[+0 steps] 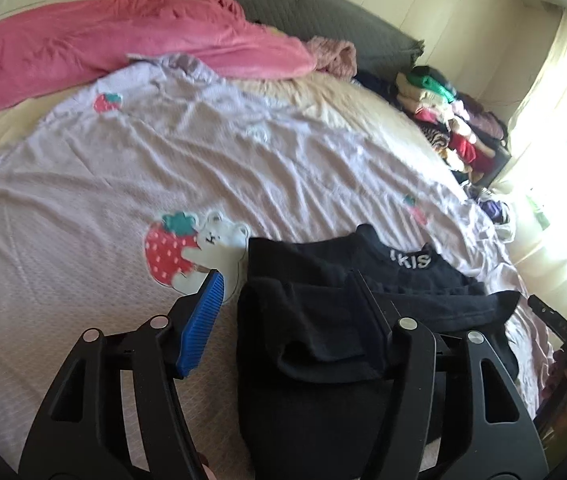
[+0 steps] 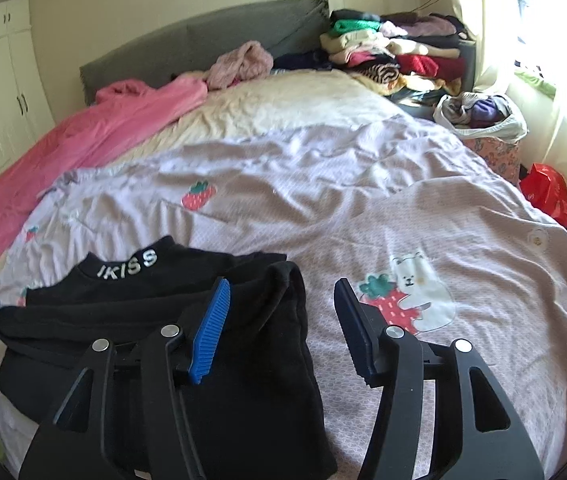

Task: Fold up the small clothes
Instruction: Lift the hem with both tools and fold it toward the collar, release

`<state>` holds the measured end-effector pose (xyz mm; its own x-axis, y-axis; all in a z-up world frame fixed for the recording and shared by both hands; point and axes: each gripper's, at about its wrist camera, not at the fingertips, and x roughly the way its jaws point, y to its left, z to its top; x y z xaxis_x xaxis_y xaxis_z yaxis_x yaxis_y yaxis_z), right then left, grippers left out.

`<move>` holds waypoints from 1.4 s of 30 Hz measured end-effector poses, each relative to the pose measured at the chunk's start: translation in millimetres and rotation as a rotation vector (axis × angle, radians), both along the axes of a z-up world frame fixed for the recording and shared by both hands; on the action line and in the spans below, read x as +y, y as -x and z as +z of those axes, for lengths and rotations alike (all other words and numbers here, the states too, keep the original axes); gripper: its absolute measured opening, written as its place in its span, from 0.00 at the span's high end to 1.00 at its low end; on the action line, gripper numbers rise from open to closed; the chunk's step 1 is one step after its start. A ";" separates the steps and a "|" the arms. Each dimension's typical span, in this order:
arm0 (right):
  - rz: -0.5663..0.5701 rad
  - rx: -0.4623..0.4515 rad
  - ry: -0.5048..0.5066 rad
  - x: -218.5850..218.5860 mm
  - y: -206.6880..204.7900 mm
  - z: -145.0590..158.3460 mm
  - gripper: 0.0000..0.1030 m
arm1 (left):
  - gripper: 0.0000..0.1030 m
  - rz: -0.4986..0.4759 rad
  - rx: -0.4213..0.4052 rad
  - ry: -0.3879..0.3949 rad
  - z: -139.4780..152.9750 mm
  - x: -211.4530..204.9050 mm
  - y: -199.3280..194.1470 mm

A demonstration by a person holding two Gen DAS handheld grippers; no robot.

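Observation:
A black top (image 1: 315,344) with white letters on its collar lies folded on the lilac quilt, near the front edge of the bed. In the left wrist view my left gripper (image 1: 285,308) is open. Its blue left pad (image 1: 203,316) stands clear of the cloth, and its right finger (image 1: 367,312) lies on the black fabric. In the right wrist view the same top (image 2: 143,312) lies at lower left. My right gripper (image 2: 281,324) is open over the top's right edge. Its blue left pad (image 2: 211,328) is above the cloth and its right finger (image 2: 353,332) is over bare quilt.
The lilac quilt (image 2: 323,200) with strawberry and bear prints covers the bed. A pink blanket (image 1: 103,44) lies at the back left, before a grey headboard (image 2: 203,36). Stacked clothes (image 2: 395,56), a white bag of clothes (image 2: 479,114) and a red bag (image 2: 547,192) are at the right.

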<state>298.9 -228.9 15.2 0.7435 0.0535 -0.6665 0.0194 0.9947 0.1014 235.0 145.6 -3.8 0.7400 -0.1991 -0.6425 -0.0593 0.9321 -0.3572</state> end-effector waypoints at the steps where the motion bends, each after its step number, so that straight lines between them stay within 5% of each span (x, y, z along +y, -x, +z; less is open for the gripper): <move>1: 0.017 -0.004 0.009 2.4 3.4 0.8 0.48 | 0.48 -0.007 -0.011 -0.009 3.0 -0.6 5.1; 9: 0.183 0.024 0.101 42.4 30.0 -7.1 0.49 | 0.48 -0.147 -0.016 -0.127 3.7 -40.3 32.2; 15: 0.309 0.097 0.153 77.4 36.7 -31.1 0.53 | 0.48 -0.282 0.032 -0.241 -19.9 -86.0 32.2; 21: 0.325 0.179 0.191 88.7 20.4 -60.9 0.53 | 0.45 -0.300 0.060 -0.383 -49.0 -106.3 18.9; 42: 0.252 0.117 0.211 77.9 -65.2 -37.6 0.52 | 0.38 -0.235 0.041 -0.329 -28.1 -86.3 -51.9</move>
<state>364.1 -151.0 -22.4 0.6421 0.0779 -0.7627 -0.2304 0.9684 -0.0951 286.9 59.3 -31.8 0.6711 -0.1382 -0.7284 0.1609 0.9862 -0.0389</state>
